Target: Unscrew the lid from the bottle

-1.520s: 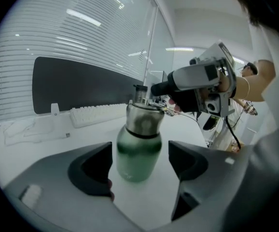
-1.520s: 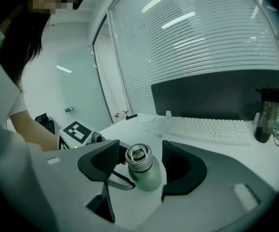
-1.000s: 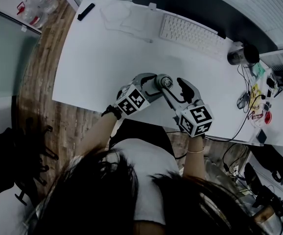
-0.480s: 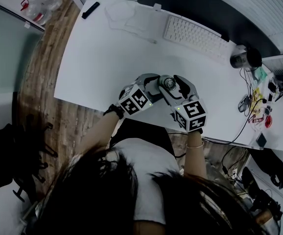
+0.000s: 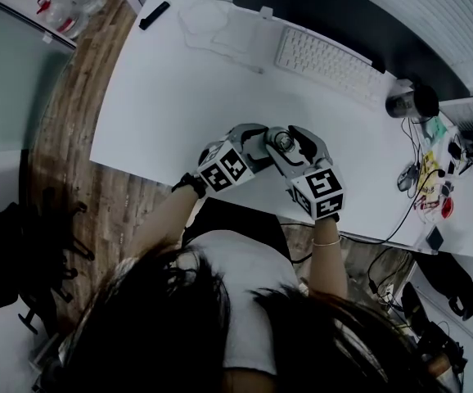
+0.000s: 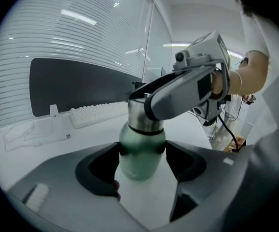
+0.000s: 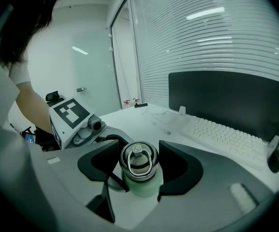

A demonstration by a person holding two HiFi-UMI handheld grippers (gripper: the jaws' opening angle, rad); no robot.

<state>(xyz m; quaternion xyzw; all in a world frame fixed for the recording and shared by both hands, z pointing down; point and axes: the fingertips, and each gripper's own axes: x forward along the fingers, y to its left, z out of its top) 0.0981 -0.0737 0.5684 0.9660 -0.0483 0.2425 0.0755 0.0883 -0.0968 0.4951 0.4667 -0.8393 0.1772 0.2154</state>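
Your left gripper (image 6: pixel 142 154) pinches the green body of the bottle (image 6: pixel 139 141), which stands upright near the front edge of the white table (image 5: pixel 163 97). Your right gripper (image 7: pixel 139 164) holds the lid (image 7: pixel 138 157) tight between its jaws from above. Only the right gripper view shows the metal ring on the lid, because in the left gripper view the right gripper covers it; the keyboard (image 5: pixel 322 56) lies well apart behind.

Upright pale-green bottle (image 6: pixel 140 158) on white desk (image 5: pixel 179 97), steel lid (image 7: pixel 138 161) on.
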